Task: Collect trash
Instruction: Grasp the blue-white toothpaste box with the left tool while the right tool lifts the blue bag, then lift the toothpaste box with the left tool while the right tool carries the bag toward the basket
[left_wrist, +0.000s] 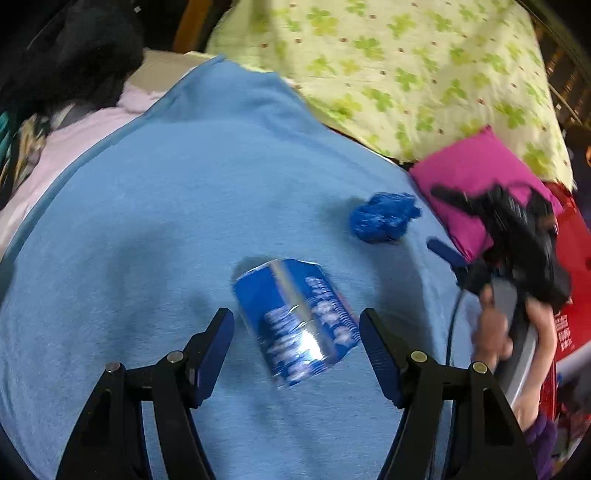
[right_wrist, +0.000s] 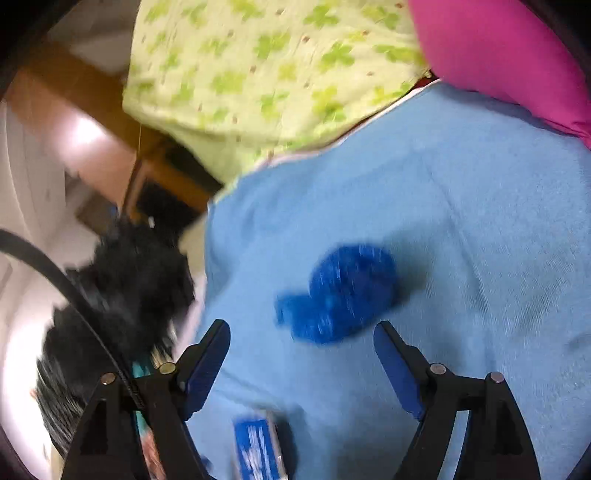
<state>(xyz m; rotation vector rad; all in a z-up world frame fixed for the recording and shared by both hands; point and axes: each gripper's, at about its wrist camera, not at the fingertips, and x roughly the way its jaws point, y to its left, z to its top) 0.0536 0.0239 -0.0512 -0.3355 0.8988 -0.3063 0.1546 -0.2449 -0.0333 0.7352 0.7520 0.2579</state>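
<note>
A blue can (left_wrist: 297, 321) with white print lies on its side on a light blue blanket (left_wrist: 166, 206). My left gripper (left_wrist: 297, 319) is open, its fingers on either side of the can and just above it. A crumpled blue wrapper (left_wrist: 384, 217) lies further right on the blanket. In the left wrist view my right gripper (left_wrist: 439, 221) hovers to the wrapper's right, held by a hand. In the right wrist view the right gripper (right_wrist: 301, 330) is open just short of the wrapper (right_wrist: 343, 291); the can (right_wrist: 258, 446) shows at the bottom edge.
A magenta cushion (left_wrist: 476, 181) and a green clover-print quilt (left_wrist: 406, 70) lie beyond the blanket. A red package (left_wrist: 569, 280) sits at the right. Black fluffy fabric (right_wrist: 122, 291) and pink cloth (left_wrist: 74, 136) lie at the blanket's left edge.
</note>
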